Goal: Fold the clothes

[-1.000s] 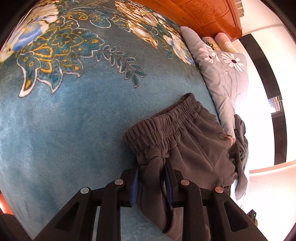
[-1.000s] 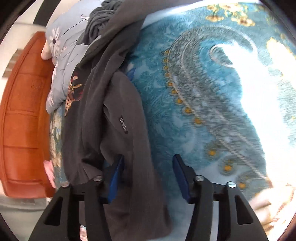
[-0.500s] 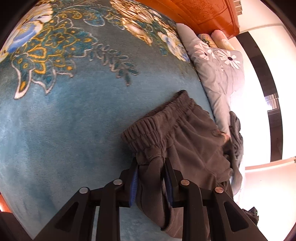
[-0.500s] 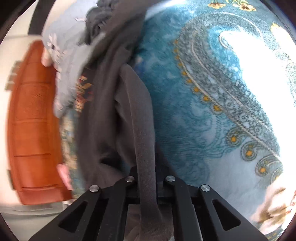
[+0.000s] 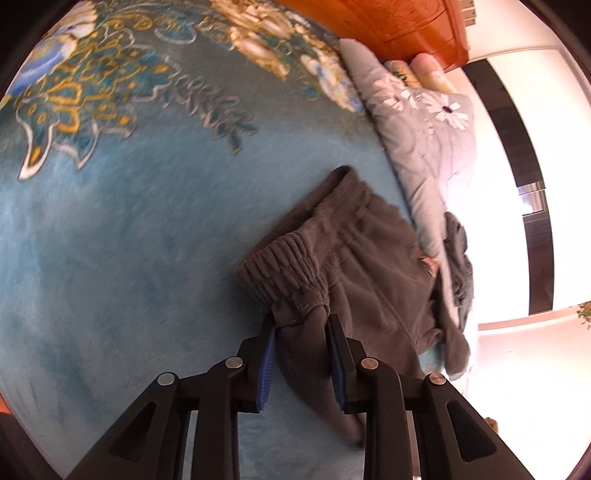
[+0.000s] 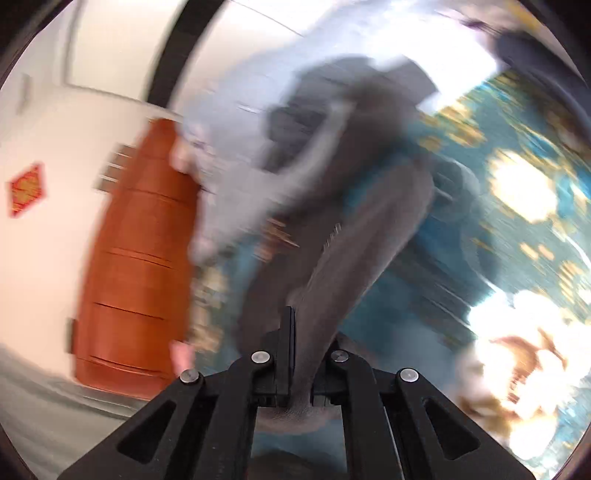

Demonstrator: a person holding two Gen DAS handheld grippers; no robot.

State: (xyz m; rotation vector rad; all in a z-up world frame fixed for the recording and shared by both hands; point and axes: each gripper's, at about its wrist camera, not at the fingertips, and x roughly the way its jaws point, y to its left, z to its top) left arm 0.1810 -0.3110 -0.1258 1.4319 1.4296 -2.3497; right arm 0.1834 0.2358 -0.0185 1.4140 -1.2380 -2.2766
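Note:
Dark grey trousers [image 5: 354,273] with an elastic waistband lie on a blue patterned blanket [image 5: 129,229]. My left gripper [image 5: 301,325] is shut on the waistband corner, with grey cloth bunched between its blue pads. In the right wrist view, which is blurred by motion, my right gripper [image 6: 306,332] is shut on the other end of the trousers [image 6: 354,236] and holds it lifted off the blanket [image 6: 517,229]. The cloth hangs stretched away from the jaws.
An orange wooden headboard [image 5: 399,22] stands at the far edge; it also shows in the right wrist view [image 6: 136,277]. A grey flowered pillow [image 5: 424,122] and another dark garment [image 5: 458,258] lie beside the trousers. A bright window is at the right.
My right gripper closed on the trouser end and lifted it up, swinging fast. My left gripper kept its hold on the waistband and pulled it slightly along the blanket.

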